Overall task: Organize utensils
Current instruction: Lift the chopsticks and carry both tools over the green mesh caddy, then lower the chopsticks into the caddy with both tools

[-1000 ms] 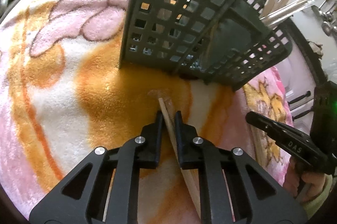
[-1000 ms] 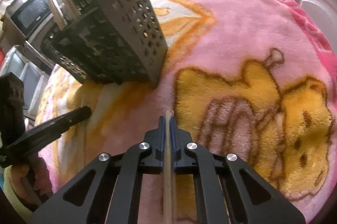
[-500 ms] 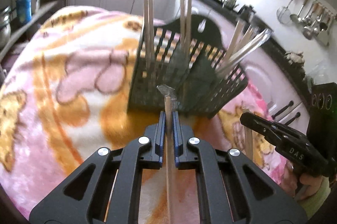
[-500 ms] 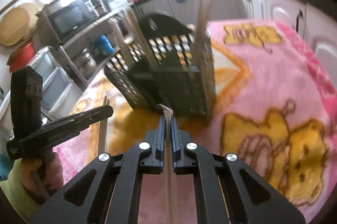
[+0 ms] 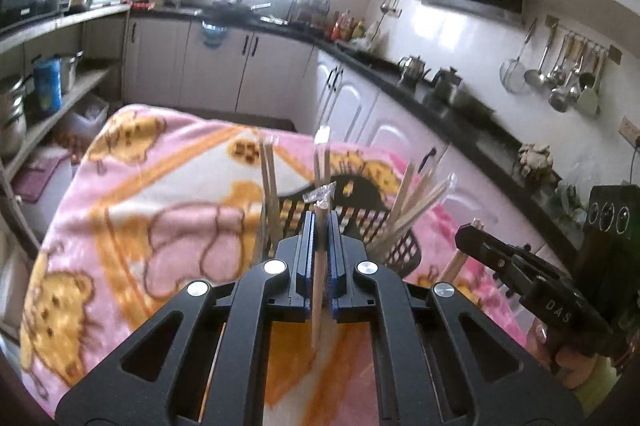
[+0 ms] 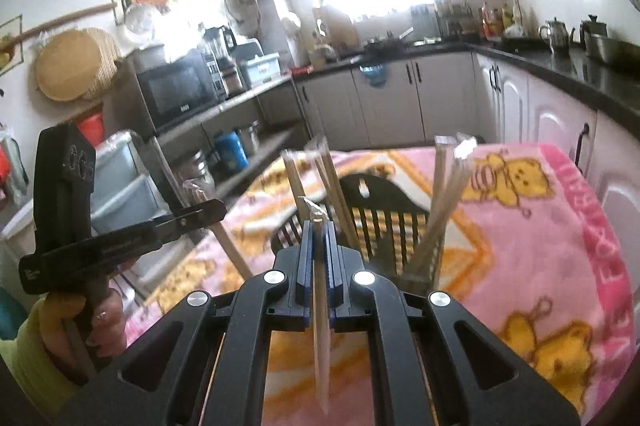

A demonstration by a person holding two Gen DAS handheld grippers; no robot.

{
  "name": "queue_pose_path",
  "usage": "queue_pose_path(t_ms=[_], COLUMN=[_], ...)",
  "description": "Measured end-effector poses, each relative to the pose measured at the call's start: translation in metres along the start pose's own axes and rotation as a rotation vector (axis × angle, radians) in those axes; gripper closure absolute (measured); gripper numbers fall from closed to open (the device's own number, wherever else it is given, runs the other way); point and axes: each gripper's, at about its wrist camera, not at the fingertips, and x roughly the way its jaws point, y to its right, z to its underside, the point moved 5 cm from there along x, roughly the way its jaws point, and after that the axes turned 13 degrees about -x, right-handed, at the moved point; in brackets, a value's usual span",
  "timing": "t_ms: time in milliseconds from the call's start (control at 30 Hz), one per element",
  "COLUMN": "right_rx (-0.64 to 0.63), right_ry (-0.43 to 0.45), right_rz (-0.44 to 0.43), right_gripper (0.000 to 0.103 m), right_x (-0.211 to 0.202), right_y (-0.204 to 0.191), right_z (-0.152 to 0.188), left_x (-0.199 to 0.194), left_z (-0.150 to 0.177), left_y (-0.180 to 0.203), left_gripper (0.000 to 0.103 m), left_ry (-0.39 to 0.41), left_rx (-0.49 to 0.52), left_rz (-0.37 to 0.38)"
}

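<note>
My left gripper point(image 5: 319, 222) is black with blue pads and silver screws; the right gripper point(image 5: 466, 232) reads "DAS", over a yellow-green sleeve point(image 6: 32, 350) lower left.

Ahead at twelve o'clock I see the black basket point(image 5: 396, 246) bristling with upright chopsticks point(image 5: 270, 185); the blanket point(image 5: 152, 218) toward nine lies open.

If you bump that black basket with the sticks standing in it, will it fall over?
Maybe. The black plastic lattice basket stands on a soft pink fleece blanket, an uneven footing. The long wooden chopsticks in it rise far above its rim and lean outward, so the load probably sits high. Being open plastic lattice, it is likely light, so a push might slide or tip it.
</note>
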Motion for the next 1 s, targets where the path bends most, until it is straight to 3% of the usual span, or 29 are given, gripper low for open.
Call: queue_pose_path(t_ms=[467, 1000], right_rx=[-0.011, 0.000], right_ry=[0.147, 0.203], right_rz=[0.055, 0.117], right_gripper=[0.097, 0.097], right_x=[-0.019, -0.003], right_y=[0.020, 0.043], right_z=[-0.068, -0.099], left_x=[-0.028, 0.003], left_z=[-0.077, -0.091], left_y=[0.033, 0.028], left_gripper=[0.102, 0.102], left_ry=[0.152, 0.156], left_rx=[0.047, 0.047], left_rz=[0.035, 0.005])
